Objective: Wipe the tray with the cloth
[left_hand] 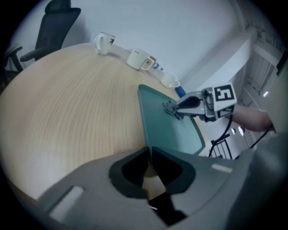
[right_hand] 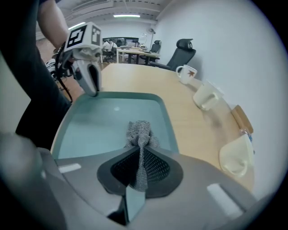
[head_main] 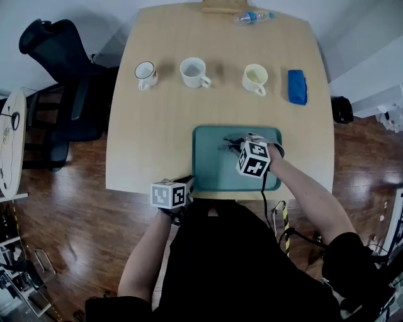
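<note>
A teal tray (head_main: 214, 173) lies on the wooden table near its front edge. My left gripper (head_main: 189, 183) is shut on the tray's near left corner, and in the left gripper view the tray's edge (left_hand: 145, 117) runs straight into the jaws of that gripper (left_hand: 150, 152). My right gripper (head_main: 234, 148) is over the tray's far middle, shut on a grey knitted cloth (right_hand: 140, 131). The cloth's free end bunches on the tray floor (right_hand: 108, 123) ahead of the right gripper (right_hand: 139, 150). The left gripper view shows the cloth (left_hand: 170, 108) touching the tray.
Three mugs (head_main: 146, 74) (head_main: 194, 72) (head_main: 255, 78) stand in a row beyond the tray, with a blue folded cloth (head_main: 297, 86) to their right. A water bottle (head_main: 254, 16) lies at the far edge. An office chair (head_main: 56, 63) stands left of the table.
</note>
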Demonstrator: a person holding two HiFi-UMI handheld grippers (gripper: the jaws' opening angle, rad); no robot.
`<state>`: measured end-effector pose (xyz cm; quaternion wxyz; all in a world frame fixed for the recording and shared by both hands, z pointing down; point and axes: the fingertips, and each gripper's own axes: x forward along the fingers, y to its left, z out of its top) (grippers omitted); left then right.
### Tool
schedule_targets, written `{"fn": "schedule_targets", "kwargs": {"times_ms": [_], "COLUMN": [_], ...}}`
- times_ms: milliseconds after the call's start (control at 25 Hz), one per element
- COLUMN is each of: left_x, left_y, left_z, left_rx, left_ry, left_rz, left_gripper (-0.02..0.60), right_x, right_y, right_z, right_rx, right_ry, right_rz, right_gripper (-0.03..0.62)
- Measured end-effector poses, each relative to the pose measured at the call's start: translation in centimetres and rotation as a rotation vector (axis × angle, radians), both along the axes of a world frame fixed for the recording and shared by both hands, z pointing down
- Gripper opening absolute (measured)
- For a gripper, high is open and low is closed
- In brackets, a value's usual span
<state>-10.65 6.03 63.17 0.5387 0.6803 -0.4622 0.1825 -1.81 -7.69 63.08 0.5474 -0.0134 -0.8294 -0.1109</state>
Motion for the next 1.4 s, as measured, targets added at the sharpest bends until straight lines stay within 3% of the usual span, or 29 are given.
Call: {"fn": "schedule_targets", "kwargs": {"times_ms": [160, 400, 880, 1400], "left_x": [-0.3, -0.2, -0.2, -0.3], "left_y": [0.0, 0.2, 0.0, 0.1], "left_z": [-0.1, 0.0, 0.2, 0.2], "left_rx": [0.002, -0.006, -0.007, 0.002], "left_ry": [-0.011, 0.007, -0.008, -0.023], "left_rz": [-0.012, 0.001, 0.002, -0.002], "left_gripper": [0.034, 0.032, 0.032, 0.032], "right_x": [0.5, 0.3, 1.7, 3.8], "right_y": [-4.4, -4.2, 3.3, 14.8], "right_z": [-0.2, -0.2, -0.3, -0.1], "right_rx": [0.045, 0.057, -0.027, -0.105], "right_ry": [0.028, 0.015, -0.036, -0.017], "right_rz": [0.034, 0.027, -0.003, -0.198], "right_gripper": [0.026, 0.025, 0.025, 0.025]}}
